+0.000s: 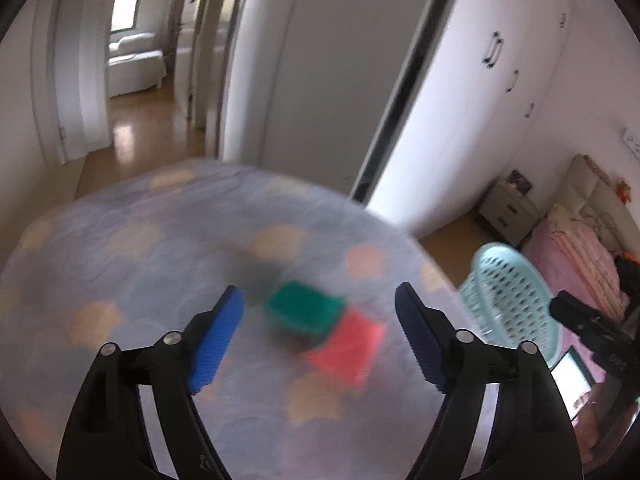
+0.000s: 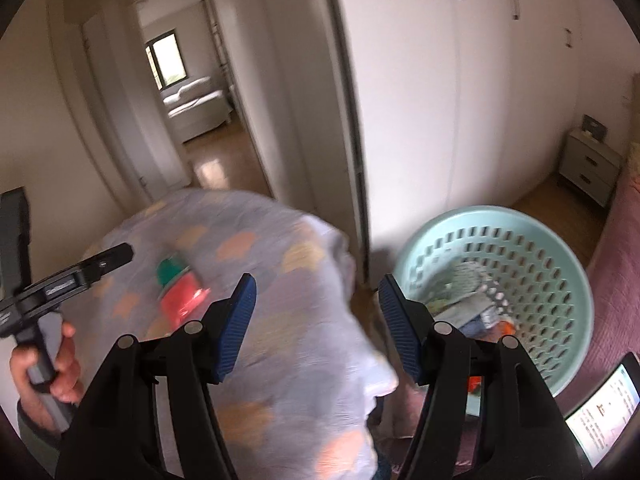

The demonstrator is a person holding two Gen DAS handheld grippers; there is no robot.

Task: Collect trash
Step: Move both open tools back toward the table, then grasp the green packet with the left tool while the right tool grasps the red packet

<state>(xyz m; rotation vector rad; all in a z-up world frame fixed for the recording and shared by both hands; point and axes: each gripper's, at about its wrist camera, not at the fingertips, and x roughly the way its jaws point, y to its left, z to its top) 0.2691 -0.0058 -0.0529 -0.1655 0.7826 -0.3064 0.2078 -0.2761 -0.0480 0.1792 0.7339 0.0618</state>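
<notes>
A green and red packet (image 1: pixel 324 328) lies on a grey-blue patterned cloth (image 1: pixel 160 240) covering a raised surface. My left gripper (image 1: pixel 320 340) is open and empty, hovering over the packet with its blue pads on either side. The packet also shows in the right wrist view (image 2: pixel 180 292), blurred. My right gripper (image 2: pixel 316 320) is open and empty, over the cloth's right edge, beside a light blue perforated basket (image 2: pixel 552 264) that holds several pieces of trash (image 2: pixel 468 296). The left gripper shows in the right wrist view (image 2: pixel 100 264), held by a hand.
The basket (image 1: pixel 508 292) stands on a pink bed (image 1: pixel 576 256) at the right. White wardrobe doors (image 2: pixel 480 100) and a sliding door stand behind. A bedside cabinet (image 2: pixel 592 168) stands at the far right. A lit phone screen (image 2: pixel 604 412) lies at the bottom right. A doorway (image 2: pixel 188 100) opens at the back left.
</notes>
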